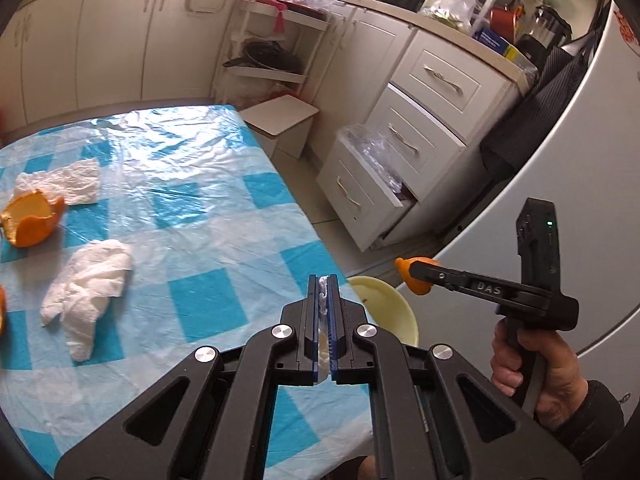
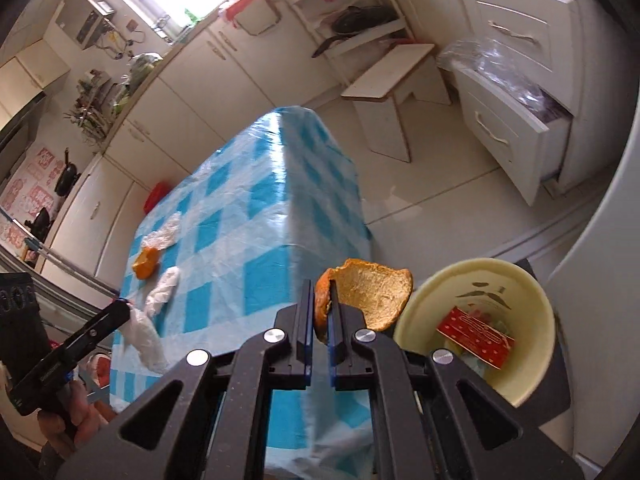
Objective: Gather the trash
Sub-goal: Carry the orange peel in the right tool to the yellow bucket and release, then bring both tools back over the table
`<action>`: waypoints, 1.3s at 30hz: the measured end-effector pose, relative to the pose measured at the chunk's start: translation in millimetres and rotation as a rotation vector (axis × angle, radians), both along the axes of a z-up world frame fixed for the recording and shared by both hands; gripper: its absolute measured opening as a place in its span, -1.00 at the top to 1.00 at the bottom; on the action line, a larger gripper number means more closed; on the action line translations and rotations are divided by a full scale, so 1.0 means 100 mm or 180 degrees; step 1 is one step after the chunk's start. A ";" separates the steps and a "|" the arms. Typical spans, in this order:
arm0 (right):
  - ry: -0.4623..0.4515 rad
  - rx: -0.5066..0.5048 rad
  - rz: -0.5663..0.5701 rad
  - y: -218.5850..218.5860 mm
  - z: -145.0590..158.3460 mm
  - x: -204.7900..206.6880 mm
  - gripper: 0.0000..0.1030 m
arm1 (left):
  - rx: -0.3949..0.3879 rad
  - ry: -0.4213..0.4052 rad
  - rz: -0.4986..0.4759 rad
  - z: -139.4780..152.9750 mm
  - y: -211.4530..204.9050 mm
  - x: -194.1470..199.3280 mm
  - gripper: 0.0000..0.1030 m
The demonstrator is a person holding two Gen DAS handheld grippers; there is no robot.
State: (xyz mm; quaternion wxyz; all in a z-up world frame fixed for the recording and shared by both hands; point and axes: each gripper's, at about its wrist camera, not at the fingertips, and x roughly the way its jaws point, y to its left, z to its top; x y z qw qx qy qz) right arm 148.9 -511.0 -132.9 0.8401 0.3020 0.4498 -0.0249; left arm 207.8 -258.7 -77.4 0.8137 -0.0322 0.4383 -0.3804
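Orange peel (image 2: 366, 298) is pinched in right gripper (image 2: 320, 312) beside yellow bin (image 2: 532, 300); white tissue (image 1: 323, 300), prob. crumpled, is clamped in left gripper (image 1: 323, 292) over checked table (image 1: 208, 216) w/ more tissue.

It was a home kitchen: cream cabinet doors (image 1: 112, 36) ran along the wall, a white drawer unit (image 1: 416, 136) stood under a cluttered counter, dark pans (image 1: 264, 60) sat on open shelves, and what looked like a blender (image 1: 548, 32) stood near a blue-and-white checked plastic-covered tabletop (image 1: 208, 216).
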 end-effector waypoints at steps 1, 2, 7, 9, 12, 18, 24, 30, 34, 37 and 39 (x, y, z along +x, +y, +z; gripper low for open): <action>0.0123 0.0022 -0.0048 -0.08 -0.09 -0.02 0.79 | -0.0011 0.0030 -0.0030 -0.03 -0.10 -0.04 0.93; 0.0229 0.0030 -0.0135 -0.16 -0.18 -0.04 0.69 | -0.0024 0.0061 -0.0055 -0.06 -0.19 -0.07 0.93; 0.0397 0.0148 -0.0458 -0.45 -0.31 -0.16 -0.13 | -0.0061 0.0213 -0.0170 -0.20 -0.63 -0.19 0.93; 0.0241 0.0182 -0.0565 -0.51 -0.20 -0.24 -0.20 | -0.0053 0.0264 -0.0219 -0.26 -0.80 -0.23 0.93; -0.0078 0.0135 -0.0729 -0.58 0.06 -0.35 -0.29 | -0.0004 0.0330 -0.0291 -0.37 -1.03 -0.28 0.93; -0.0646 0.0050 -0.0879 -0.66 0.58 -0.52 -0.50 | 0.0167 0.0372 -0.0350 -0.62 -1.62 -0.39 0.93; -0.0784 0.0045 -0.1032 -0.82 0.71 -0.59 -0.52 | 0.0532 0.0239 -0.0339 -0.79 -2.09 -0.51 -0.05; -0.0848 0.0114 -0.1115 -0.92 0.75 -0.66 -0.53 | 0.0672 0.0013 -0.0332 -0.72 -2.16 -0.63 -0.43; -0.0873 0.0117 -0.1090 -0.87 0.79 -0.64 -0.55 | 0.0756 -0.0185 -0.0278 -0.58 -2.03 -0.65 -0.54; -0.0891 0.0095 -0.1048 -0.81 0.83 -0.60 -0.57 | 0.0807 -0.0357 -0.0240 -0.46 -1.93 -0.67 -0.61; -0.0911 0.0048 -0.1008 -0.74 0.88 -0.56 -0.58 | 0.0863 -0.0483 -0.0216 -0.37 -1.81 -0.69 -0.64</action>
